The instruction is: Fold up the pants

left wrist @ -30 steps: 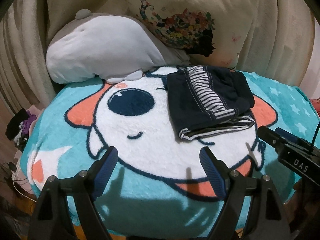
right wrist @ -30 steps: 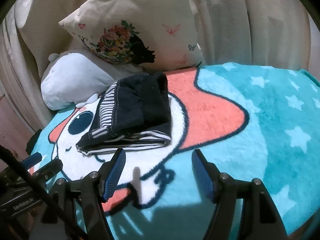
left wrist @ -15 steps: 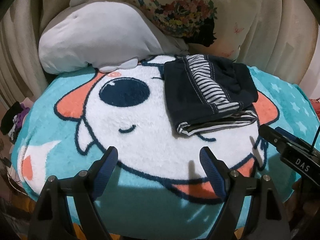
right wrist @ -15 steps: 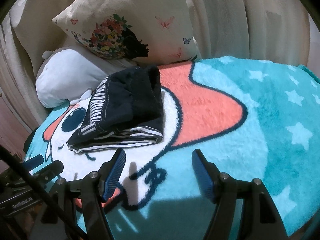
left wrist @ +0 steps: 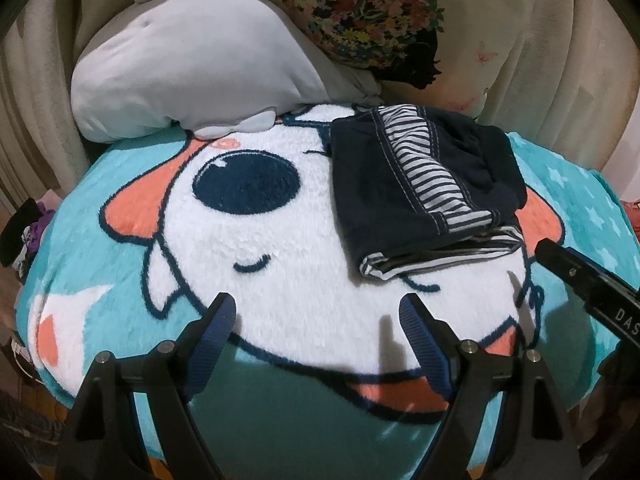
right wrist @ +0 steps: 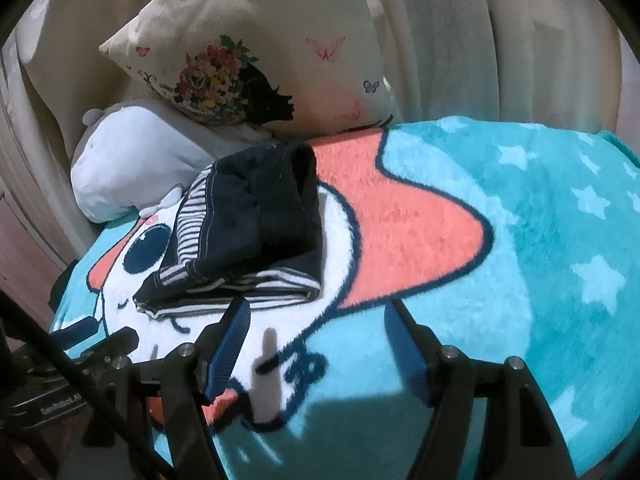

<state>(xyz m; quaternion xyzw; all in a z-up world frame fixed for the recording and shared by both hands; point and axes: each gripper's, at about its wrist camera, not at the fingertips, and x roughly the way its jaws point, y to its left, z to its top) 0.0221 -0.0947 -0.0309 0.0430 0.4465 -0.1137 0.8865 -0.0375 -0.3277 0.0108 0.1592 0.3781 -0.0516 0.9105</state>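
In the left wrist view, the left gripper (left wrist: 316, 316) fills the bottom of the frame with its two blue-padded fingers spread wide and nothing between them. It hovers over the near edge of a turquoise blanket (left wrist: 100, 248) printed with a white cartoon face, a dark oval eye and coral patches. The pants (left wrist: 424, 196), dark navy with a striped band, lie folded into a compact stack right of center, resting on the white part of the print, well apart from the fingers. A grey plush (left wrist: 192, 80) sits at upper left, its lower edge touching the blanket. A floral pillow (left wrist: 380, 24) leans behind it at upper center, against pale curtains (left wrist: 592, 80). The right gripper (left wrist: 592, 284) pokes in from the right edge, near the pants but not touching them.

In the right wrist view, the right gripper (right wrist: 316, 332) sits at the bottom, fingers wide apart and empty, above the blanket (right wrist: 540, 240). The pants (right wrist: 248, 232) lie left of center, just beyond the left finger tip, stacked with striped layers showing at the near edge. The plush (right wrist: 128, 168) is at left behind them, the pillow (right wrist: 256, 60) above, the curtains (right wrist: 500, 40) at upper right. The left gripper (right wrist: 80, 340) shows at lower left; from here I cannot tell how wide it stands.
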